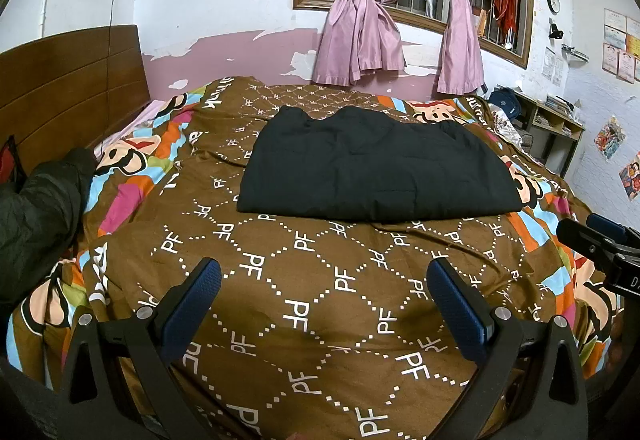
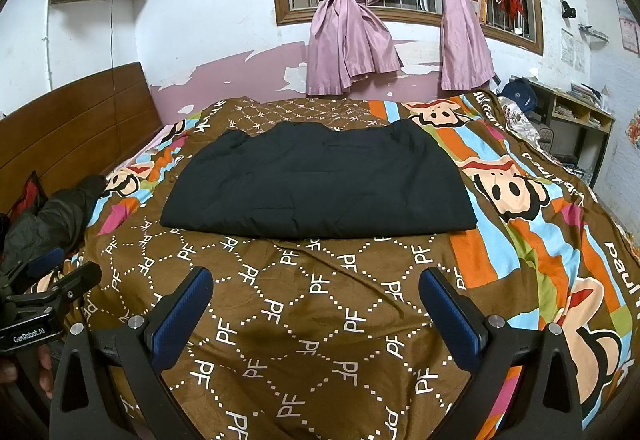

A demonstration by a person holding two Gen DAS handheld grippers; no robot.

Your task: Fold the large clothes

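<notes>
Black folded garment (image 1: 376, 164) flat on brown bedspread (image 1: 320, 300). Left gripper (image 1: 324, 300) and right gripper (image 2: 316, 304) above near bedspread, fingers wide apart, holding nothing.

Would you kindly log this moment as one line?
left gripper: open, empty | right gripper: open, empty | black garment: folded, flat on bedspread

A plain black folded garment (image 1: 376, 168) lies on a brown bedcover (image 1: 320, 300) patterned with white dotted diamonds and white "PF" letters, edged around the garment with orange, blue, pink and green stripes and cartoon monkey faces. Behind the garment hang plain pink curtains (image 1: 360, 36); the gripper pads (image 1: 192, 304) nearer than it are dark blue.
</notes>
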